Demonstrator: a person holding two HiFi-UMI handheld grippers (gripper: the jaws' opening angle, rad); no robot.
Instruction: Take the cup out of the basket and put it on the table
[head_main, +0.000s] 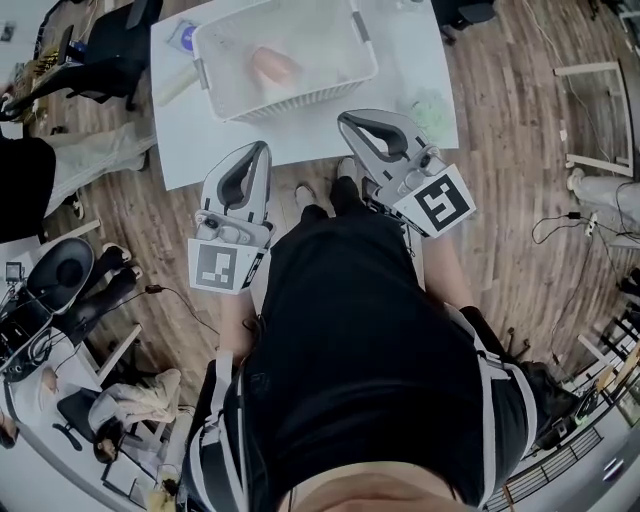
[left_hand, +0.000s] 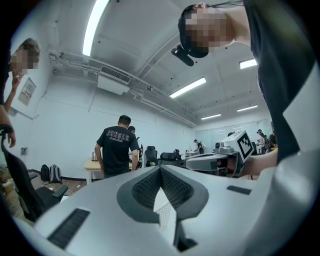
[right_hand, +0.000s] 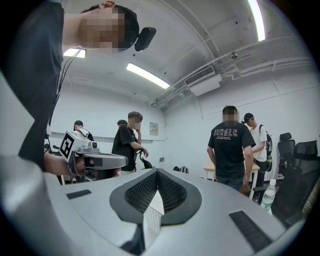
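Observation:
A pinkish cup (head_main: 272, 65) lies inside a translucent white basket (head_main: 300, 100) on the white table (head_main: 190, 140). Both grippers hang close to the person's body, short of the table's near edge. My left gripper (head_main: 256, 150) is shut with nothing between its jaws, which meet in the left gripper view (left_hand: 160, 170). To its right my right gripper (head_main: 350, 120) is shut and empty too, its jaws closed together in the right gripper view (right_hand: 157, 172). Both gripper views look out across the room, so neither shows the cup or the basket.
On the table beside the basket lie a pale green object (head_main: 432, 105), a small round blue-and-white item (head_main: 185, 38) and a light stick (head_main: 175, 88). Office chairs (head_main: 70, 275) stand on the wooden floor to the left. A person in a black shirt (left_hand: 117, 147) stands farther off.

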